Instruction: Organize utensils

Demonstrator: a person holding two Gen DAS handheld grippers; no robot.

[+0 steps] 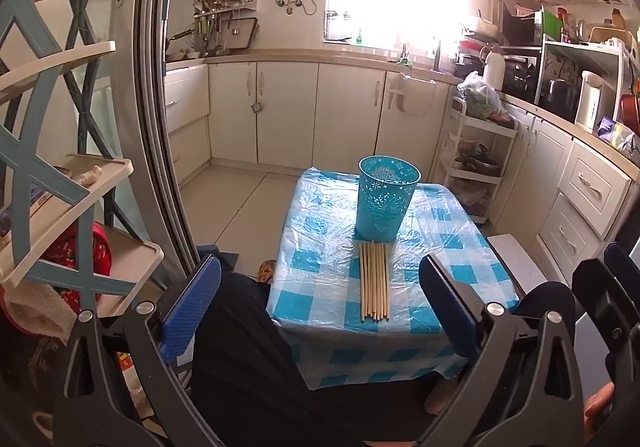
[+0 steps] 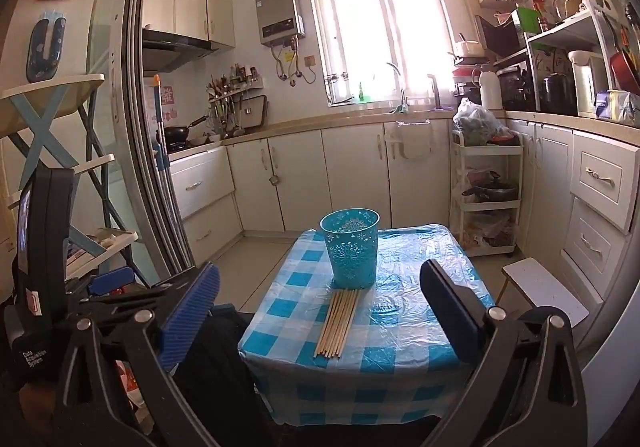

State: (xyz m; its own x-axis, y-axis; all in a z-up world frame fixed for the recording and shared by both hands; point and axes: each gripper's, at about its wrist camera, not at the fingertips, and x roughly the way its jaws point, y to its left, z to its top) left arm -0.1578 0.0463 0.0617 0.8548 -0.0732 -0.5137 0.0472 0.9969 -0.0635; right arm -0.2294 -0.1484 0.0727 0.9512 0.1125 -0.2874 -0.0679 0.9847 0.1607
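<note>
beside the cup (image 1: 386, 203), chopsticks (image 1: 375, 281) lie flat.

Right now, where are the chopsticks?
In both views the chopsticks lie flat in a bundle on the checked table, just in front of the blue holder, ahead of both open grippers.
</note>
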